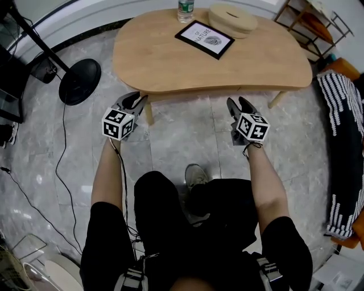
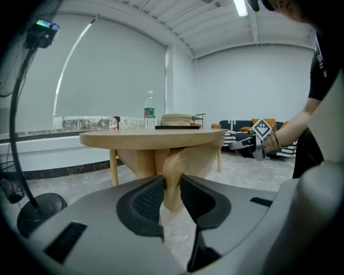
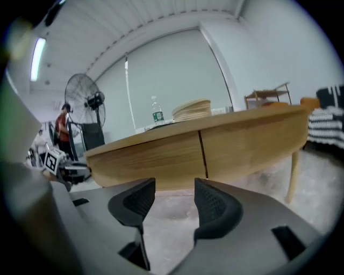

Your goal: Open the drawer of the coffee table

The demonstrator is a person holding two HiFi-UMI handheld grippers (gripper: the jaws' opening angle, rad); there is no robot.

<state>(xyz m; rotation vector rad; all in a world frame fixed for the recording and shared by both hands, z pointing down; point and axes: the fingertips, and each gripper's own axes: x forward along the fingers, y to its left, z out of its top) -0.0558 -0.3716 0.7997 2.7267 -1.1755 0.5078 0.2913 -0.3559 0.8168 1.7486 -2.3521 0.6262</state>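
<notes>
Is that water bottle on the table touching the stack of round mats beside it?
Apart. The head view shows bare tabletop between the water bottle and the stack of round mats; the left gripper view shows a gap too.

Coffee table (image 1: 165, 65) light wood; floor (image 1: 182, 142) grey marbled; throw (image 1: 341, 131) black-white striped; stand base (image 1: 79, 81) black.
</notes>
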